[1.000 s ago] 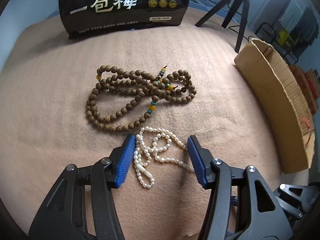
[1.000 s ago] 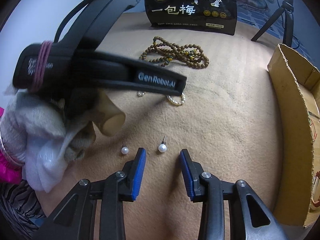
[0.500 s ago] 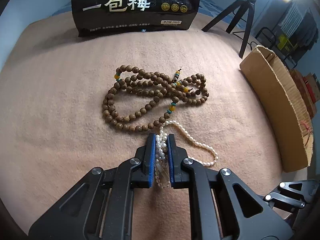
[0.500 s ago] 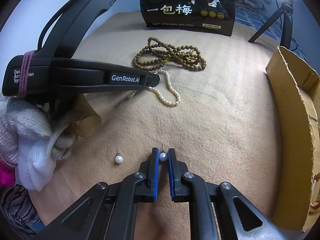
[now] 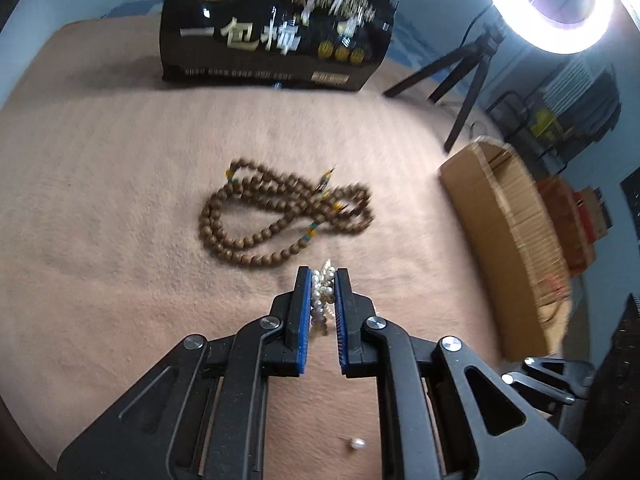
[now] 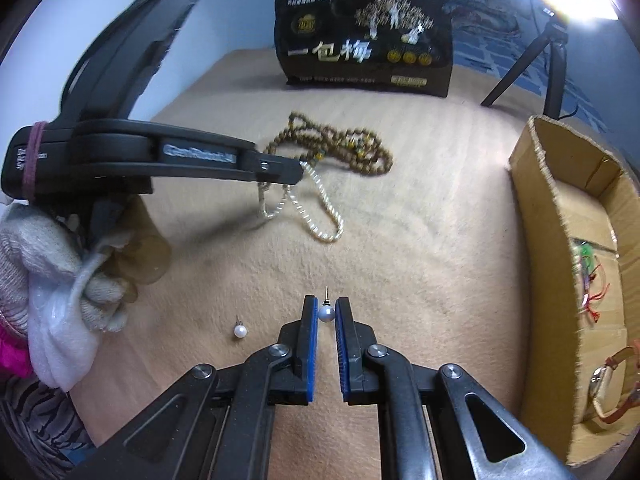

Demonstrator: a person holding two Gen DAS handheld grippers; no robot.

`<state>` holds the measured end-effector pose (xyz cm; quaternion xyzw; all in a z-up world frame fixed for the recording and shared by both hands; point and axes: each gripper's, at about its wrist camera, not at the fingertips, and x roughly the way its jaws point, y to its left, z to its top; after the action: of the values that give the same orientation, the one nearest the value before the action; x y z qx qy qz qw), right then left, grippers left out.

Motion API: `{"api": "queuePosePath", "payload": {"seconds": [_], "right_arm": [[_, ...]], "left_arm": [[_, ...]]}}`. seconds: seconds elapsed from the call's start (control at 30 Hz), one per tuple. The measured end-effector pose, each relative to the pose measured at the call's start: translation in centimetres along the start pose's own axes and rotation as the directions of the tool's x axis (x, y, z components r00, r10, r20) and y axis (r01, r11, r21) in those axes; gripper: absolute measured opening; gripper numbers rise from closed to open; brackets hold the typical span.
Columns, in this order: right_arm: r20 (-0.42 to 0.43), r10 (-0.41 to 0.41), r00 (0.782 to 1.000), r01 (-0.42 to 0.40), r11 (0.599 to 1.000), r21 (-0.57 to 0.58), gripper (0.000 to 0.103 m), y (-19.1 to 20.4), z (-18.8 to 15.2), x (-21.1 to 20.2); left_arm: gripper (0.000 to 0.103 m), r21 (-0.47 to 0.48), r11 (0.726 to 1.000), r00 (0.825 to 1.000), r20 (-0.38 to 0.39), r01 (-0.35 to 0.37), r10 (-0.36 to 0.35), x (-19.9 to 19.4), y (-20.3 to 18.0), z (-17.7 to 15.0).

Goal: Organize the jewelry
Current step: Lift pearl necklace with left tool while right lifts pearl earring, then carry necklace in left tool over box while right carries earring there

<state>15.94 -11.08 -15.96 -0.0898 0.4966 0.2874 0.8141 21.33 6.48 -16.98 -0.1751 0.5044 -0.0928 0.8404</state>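
My left gripper (image 5: 323, 276) is shut on a white pearl necklace (image 5: 322, 296) and holds it lifted above the beige blanket; in the right wrist view the necklace (image 6: 316, 208) hangs from the left gripper (image 6: 296, 172) in loops. A brown wooden bead strand (image 5: 280, 220) lies on the blanket beyond it, also in the right wrist view (image 6: 344, 148). My right gripper (image 6: 326, 305) is shut on a pearl stud earring (image 6: 326, 313). A second pearl stud (image 6: 240, 331) lies on the blanket to its left; one stud shows in the left wrist view (image 5: 357, 443).
An open cardboard box (image 6: 568, 280) stands at the right with a watch (image 6: 608, 380) and red-green items inside; it also shows in the left wrist view (image 5: 508, 236). A black snack bag (image 5: 276, 24) stands at the back. A tripod (image 5: 460, 80) and ring light (image 5: 548, 0) are at back right.
My left gripper closed on the pearl necklace and has lifted it off the blanket. My right gripper closed on the pearl stud and holds it.
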Motion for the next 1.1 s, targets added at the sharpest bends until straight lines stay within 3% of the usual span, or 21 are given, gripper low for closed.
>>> {"api": "queuePosePath", "payload": {"seconds": [0.33, 0.6, 1.1], "right_arm": [[0.096, -0.03, 0.995, 0.027, 0.999, 0.03, 0.006, -2.3, 1.1, -4.8], [0.172, -0.075, 0.982, 0.063, 0.995, 0.073, 0.006, -4.9, 1.7, -8.5], [0.231, -0.185, 0.955, 0.134, 0.967, 0.218, 0.006, -12.1, 1.2, -13.4]], "left_arm": [[0.009, -0.018, 0.997, 0.993, 0.088, 0.074, -0.073, -4.7, -1.9, 1.0], [0.009, 0.032, 0.993, 0.984, 0.136, 0.116, -0.119, -6.8, -5.6, 1.5], [0.009, 0.177, 0.97, 0.975, 0.115, 0.167, -0.189, -5.8, -14.8, 0.8]]}}
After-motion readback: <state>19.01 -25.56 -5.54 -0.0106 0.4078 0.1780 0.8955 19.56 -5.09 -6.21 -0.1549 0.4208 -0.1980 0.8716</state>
